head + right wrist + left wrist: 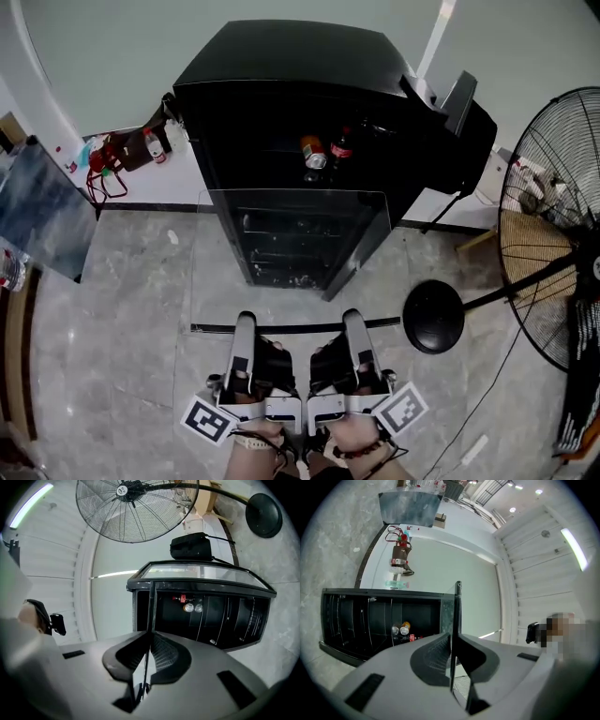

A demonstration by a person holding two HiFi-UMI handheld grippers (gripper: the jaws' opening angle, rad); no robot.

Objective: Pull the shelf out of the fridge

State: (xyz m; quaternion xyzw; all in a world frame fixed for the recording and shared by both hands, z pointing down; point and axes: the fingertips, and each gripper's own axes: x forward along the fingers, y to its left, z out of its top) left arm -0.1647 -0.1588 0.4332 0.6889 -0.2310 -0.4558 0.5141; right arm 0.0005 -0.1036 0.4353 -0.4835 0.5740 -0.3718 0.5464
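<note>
My left gripper (246,323) and right gripper (354,319) were light grey shells over black bodies, with dark ribbed pads (433,653). Each carried a white cube with black square markers: left cube (208,419), right cube (405,409). Pale strap (251,441) on left wrist, dark beaded bracelet (361,451) on right.

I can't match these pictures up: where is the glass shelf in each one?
Head view: the glass shelf lies centre, in front of the fridge.
Left gripper view: shelf edge-on, a thin upright line, centre.
Right gripper view: shelf the same thin line, centre.
Shared landmark: the cans inside the fridge.
</note>
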